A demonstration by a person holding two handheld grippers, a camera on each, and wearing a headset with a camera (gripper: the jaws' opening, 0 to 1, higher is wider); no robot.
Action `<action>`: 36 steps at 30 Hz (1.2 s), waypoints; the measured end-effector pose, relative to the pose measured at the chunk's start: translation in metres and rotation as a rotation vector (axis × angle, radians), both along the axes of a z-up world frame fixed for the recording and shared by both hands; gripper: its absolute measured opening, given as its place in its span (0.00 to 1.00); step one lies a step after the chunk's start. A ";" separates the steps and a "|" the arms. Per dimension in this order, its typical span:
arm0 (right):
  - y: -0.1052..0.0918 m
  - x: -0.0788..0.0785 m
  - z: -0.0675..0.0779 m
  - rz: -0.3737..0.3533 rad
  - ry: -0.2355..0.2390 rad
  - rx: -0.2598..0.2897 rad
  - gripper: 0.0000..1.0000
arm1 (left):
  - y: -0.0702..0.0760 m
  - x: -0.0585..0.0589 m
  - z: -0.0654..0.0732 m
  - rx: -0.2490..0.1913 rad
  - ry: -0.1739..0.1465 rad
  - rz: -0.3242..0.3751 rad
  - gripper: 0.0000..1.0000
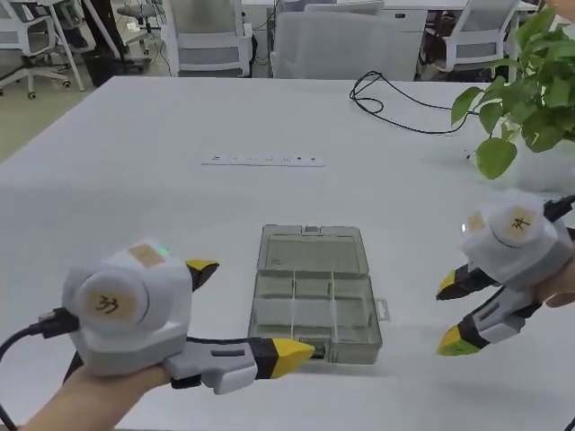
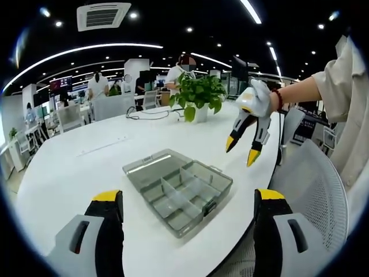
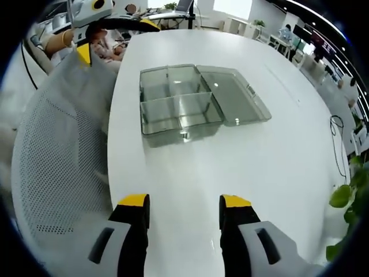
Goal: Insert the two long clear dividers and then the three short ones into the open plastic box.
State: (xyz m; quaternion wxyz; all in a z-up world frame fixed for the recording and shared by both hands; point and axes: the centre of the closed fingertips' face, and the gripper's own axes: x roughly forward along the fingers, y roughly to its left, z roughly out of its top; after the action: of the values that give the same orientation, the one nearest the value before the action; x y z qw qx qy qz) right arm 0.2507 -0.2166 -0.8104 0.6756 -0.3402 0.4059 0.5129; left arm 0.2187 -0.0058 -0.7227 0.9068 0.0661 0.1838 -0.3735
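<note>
The clear plastic box lies open in the middle of the white table, its lid flat behind it. Clear dividers stand inside and split it into several compartments. My left gripper is open just left of the box, nothing between its fingers. My right gripper hangs open to the right of the box, apart from it and empty. In the left gripper view the box lies ahead of my left gripper, with the right gripper beyond. The right gripper view has the box ahead of my right gripper.
A potted plant stands at the back right. A black cable loops next to it, and a white power strip lies behind the box. Office chairs line the far side. A mesh chair sits at the near table edge.
</note>
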 end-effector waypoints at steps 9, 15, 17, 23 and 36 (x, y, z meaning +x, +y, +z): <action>-0.042 0.000 -0.014 -0.041 0.009 -0.059 0.50 | -0.002 0.002 0.000 0.001 0.004 0.008 0.95; -0.060 -0.007 -0.021 -0.068 0.028 -0.091 0.50 | -0.004 0.004 0.000 0.008 0.004 0.009 0.95; -0.063 -0.009 -0.022 -0.061 0.032 -0.100 0.50 | -0.005 0.004 -0.001 0.007 0.005 0.009 0.94; -0.076 -0.014 -0.026 -0.044 0.050 -0.136 0.49 | -0.005 0.004 -0.003 0.015 0.012 0.011 0.93; -0.094 -0.014 -0.035 0.021 0.053 -0.172 0.42 | 0.000 0.006 -0.005 0.025 0.010 0.020 0.91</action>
State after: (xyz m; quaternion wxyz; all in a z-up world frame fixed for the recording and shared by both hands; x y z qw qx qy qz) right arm 0.2368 -0.3104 -0.8457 0.6276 -0.3876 0.4625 0.4919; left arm 0.2243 -0.0056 -0.7276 0.9087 0.0738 0.1938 -0.3624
